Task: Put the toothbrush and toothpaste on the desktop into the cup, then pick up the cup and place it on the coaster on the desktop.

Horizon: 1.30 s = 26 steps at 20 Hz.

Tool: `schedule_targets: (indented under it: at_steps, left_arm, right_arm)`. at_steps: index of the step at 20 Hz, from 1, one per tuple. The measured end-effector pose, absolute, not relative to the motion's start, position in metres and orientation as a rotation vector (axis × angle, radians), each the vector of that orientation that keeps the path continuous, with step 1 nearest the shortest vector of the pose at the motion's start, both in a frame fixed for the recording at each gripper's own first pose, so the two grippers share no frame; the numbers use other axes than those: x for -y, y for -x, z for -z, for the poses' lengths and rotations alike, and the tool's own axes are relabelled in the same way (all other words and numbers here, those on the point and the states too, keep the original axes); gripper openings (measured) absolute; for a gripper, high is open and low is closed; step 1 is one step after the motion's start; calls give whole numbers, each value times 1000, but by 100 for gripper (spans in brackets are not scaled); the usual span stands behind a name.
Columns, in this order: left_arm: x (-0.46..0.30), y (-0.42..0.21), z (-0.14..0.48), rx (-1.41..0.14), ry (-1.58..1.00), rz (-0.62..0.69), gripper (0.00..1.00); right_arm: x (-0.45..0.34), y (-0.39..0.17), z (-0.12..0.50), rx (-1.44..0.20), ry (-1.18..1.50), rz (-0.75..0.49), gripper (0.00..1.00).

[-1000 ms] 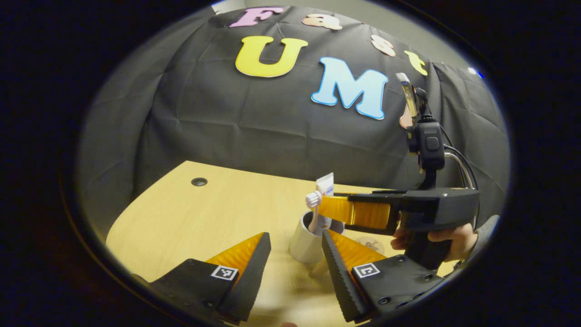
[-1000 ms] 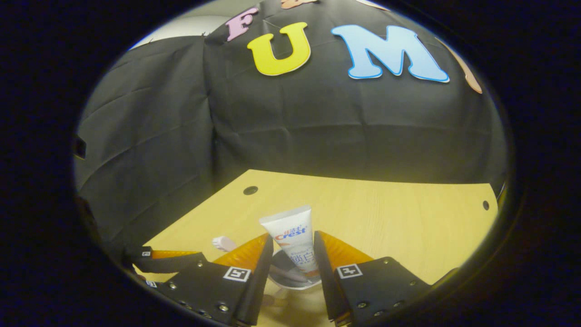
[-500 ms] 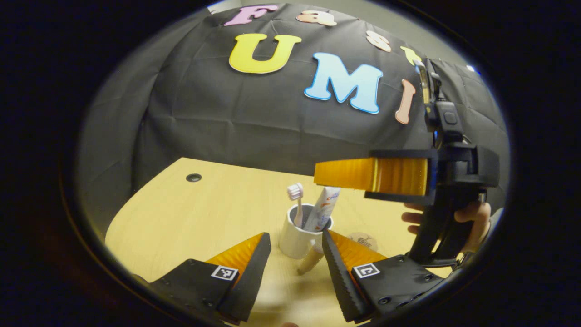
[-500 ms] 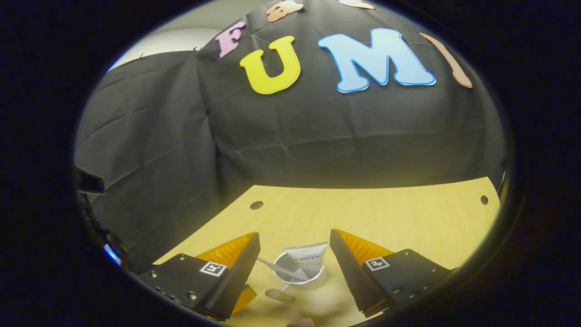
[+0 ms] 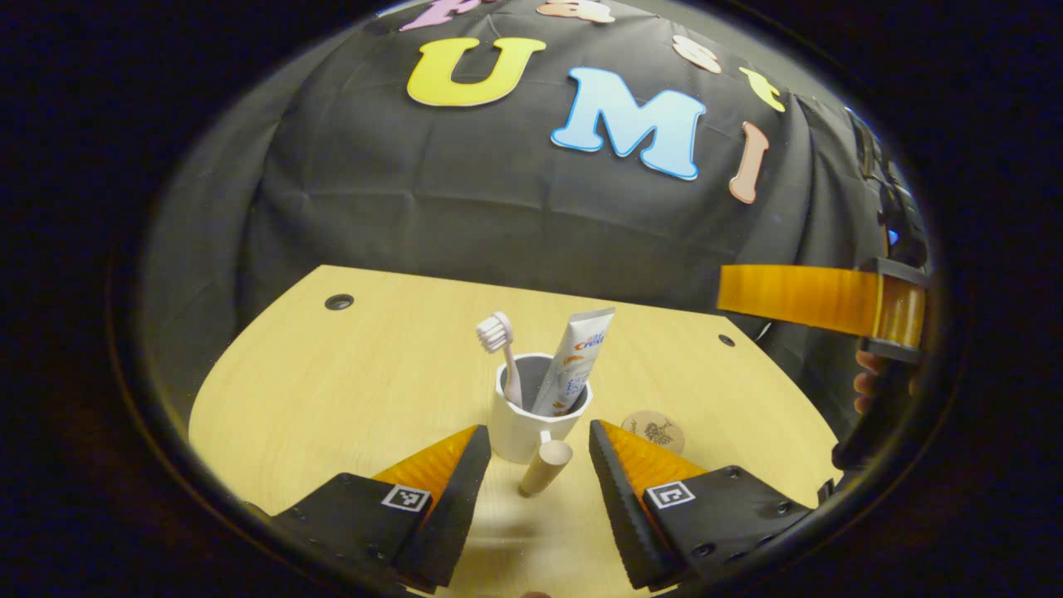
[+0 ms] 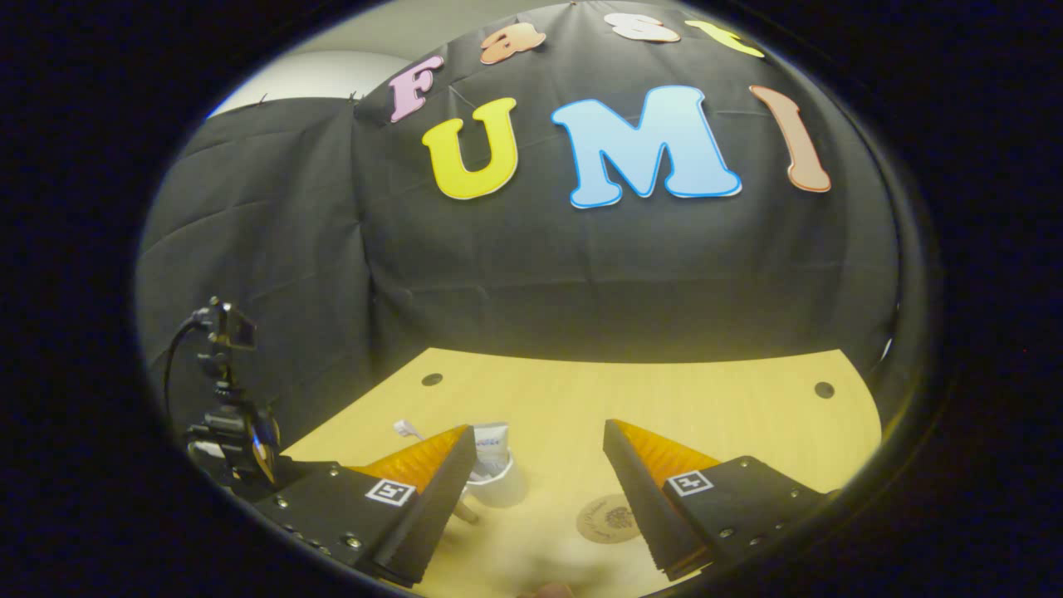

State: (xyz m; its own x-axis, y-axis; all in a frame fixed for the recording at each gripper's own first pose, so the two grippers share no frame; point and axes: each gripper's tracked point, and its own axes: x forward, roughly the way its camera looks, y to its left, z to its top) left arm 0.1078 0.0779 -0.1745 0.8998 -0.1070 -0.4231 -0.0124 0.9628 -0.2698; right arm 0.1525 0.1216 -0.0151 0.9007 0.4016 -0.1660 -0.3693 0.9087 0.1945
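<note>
In the left gripper view we find the left gripper (image 5: 531,448) open and empty, the cup's handle between its fingers. The cup (image 5: 531,419) stands on the desktop (image 5: 349,390), holding toothbrush (image 5: 501,349) and toothpaste (image 5: 575,361); the coaster (image 5: 653,432) lies at its 3 o'clock.

In the right gripper view we note the right gripper (image 6: 540,457) open, empty, with the cup (image 6: 498,486) at 9 o'clock and the coaster (image 6: 608,519) between the fingers.

The toothpaste (image 5: 575,365) tube standing in the cup (image 5: 531,415) carries red and blue brand lettering near its top, too small and tilted to read for certain. The coaster (image 5: 653,431) on the desk (image 5: 349,382) bears a dark printed emblem, illegible. Each left gripper (image 5: 531,453) finger carries a square black-and-white coded marker, as does each right gripper (image 6: 540,453) finger.
</note>
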Motion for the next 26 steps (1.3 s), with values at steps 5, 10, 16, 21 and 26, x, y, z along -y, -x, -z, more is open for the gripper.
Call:
schedule_targets:
  at_steps: [5, 10, 16, 21, 26]
  left_arm:
    - [-60, -121, 194, -571, 222, 48, 79]
    - [-51, -127, 212, -682, 168, 41, 80]
    - [-53, -136, 236, -777, 154, 10, 79]
    - [-50, -137, 253, -874, 133, 32, 80]
    - [-55, -144, 265, -917, 103, 9, 66]
  right_arm:
    - [-82, -141, 27, -227, -154, -352, 94]
    - [-61, -135, 45, -281, -194, -342, 94]
    - [-37, -132, 57, -316, -208, -327, 94]
    - [-29, -132, 70, -352, -220, -324, 94]
    - [-24, -133, 77, -371, -216, -326, 94]
